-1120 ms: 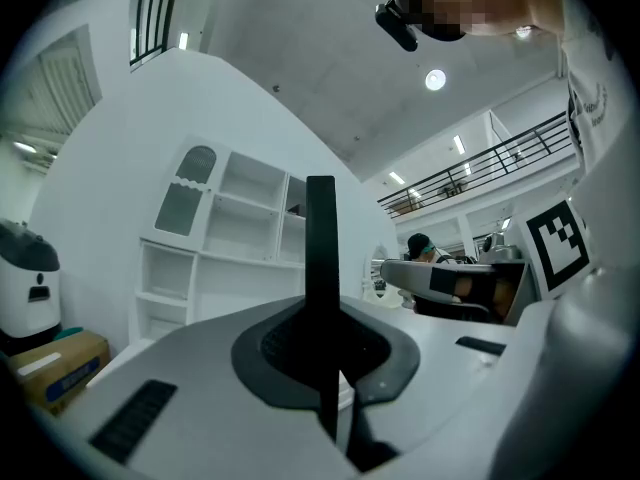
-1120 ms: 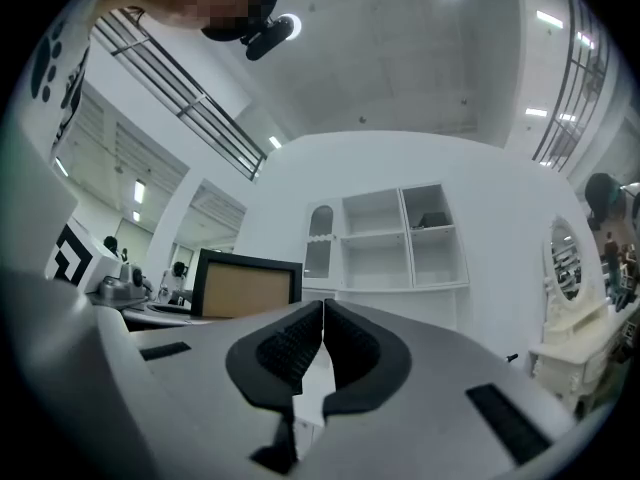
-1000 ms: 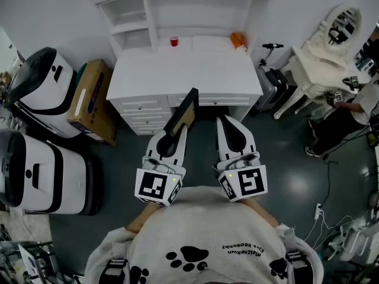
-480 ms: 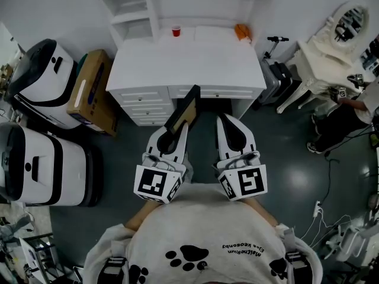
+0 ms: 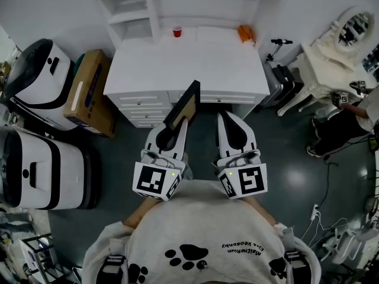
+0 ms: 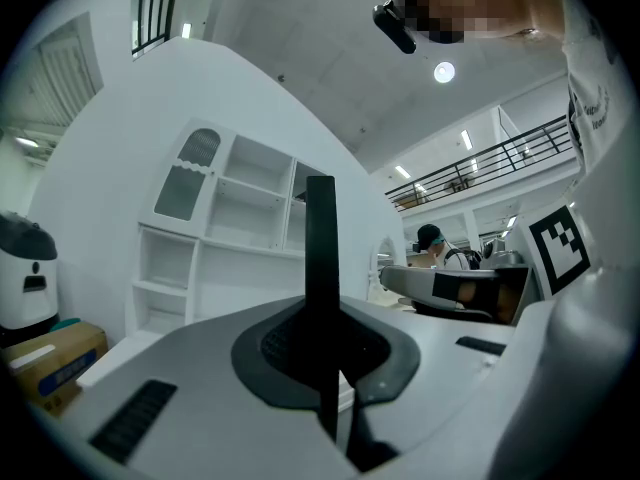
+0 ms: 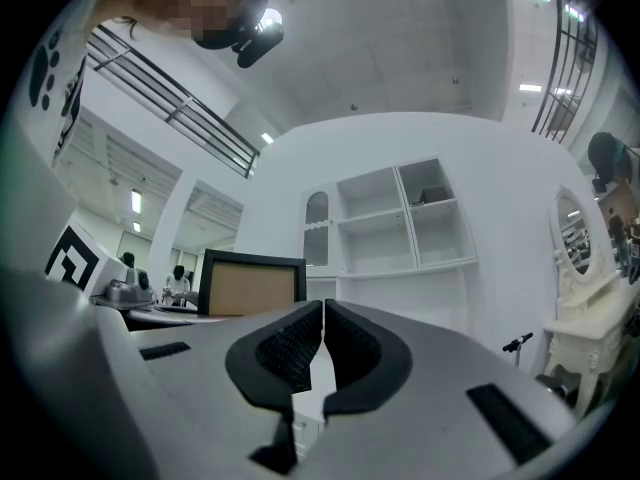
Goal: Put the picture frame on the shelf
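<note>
Left gripper (image 5: 177, 126) level, jaws clamped on picture frame (image 5: 184, 103); right gripper (image 5: 225, 119) alongside, jaws together, empty.

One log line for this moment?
left gripper: shut on frame | right gripper: shut, empty | frame: upright, before desk | shelf: not reached

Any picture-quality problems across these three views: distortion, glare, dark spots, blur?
Head view: sharp and evenly lit, lines bowed at the edges, corners dim, a lamp's reflection on the glossy floor. Left gripper view: strong fisheye with black corners, one ceiling lamp blown out, the picture frame a dark edge-on silhouette. Right gripper view: same fisheye, yet the shelf and picture frame look crisp.
</note>
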{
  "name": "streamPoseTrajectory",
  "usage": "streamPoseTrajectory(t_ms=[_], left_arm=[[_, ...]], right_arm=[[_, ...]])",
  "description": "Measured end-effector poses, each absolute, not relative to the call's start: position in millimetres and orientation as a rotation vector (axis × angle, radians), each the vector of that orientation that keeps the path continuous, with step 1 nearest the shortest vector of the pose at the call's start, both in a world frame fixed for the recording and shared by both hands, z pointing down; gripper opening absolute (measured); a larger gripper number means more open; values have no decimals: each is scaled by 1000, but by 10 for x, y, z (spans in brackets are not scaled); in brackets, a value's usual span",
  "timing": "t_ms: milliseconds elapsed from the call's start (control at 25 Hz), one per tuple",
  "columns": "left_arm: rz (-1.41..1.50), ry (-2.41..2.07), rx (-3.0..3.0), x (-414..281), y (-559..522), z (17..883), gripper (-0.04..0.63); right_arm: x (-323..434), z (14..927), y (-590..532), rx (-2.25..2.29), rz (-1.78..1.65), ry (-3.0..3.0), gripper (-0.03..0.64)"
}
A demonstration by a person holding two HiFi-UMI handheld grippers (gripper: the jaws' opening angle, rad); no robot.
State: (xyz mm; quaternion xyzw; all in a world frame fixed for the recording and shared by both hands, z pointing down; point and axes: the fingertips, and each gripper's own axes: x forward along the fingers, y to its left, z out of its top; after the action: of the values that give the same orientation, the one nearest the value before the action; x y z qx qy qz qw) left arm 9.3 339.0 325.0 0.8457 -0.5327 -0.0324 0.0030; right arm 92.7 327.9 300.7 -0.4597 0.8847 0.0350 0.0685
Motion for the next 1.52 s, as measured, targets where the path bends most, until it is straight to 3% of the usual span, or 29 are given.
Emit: streamPoseTrajectory(t_ms=[840,1520], left_arm=[[-64,-1478,2756,-422,1454,3306,26],[-137,-1456,2700,-855,1108,3489,26]], right_arm=[[466,3064,1476,-1565,63,2519,37],[26,3175,1131,-1595,80,2582,37]])
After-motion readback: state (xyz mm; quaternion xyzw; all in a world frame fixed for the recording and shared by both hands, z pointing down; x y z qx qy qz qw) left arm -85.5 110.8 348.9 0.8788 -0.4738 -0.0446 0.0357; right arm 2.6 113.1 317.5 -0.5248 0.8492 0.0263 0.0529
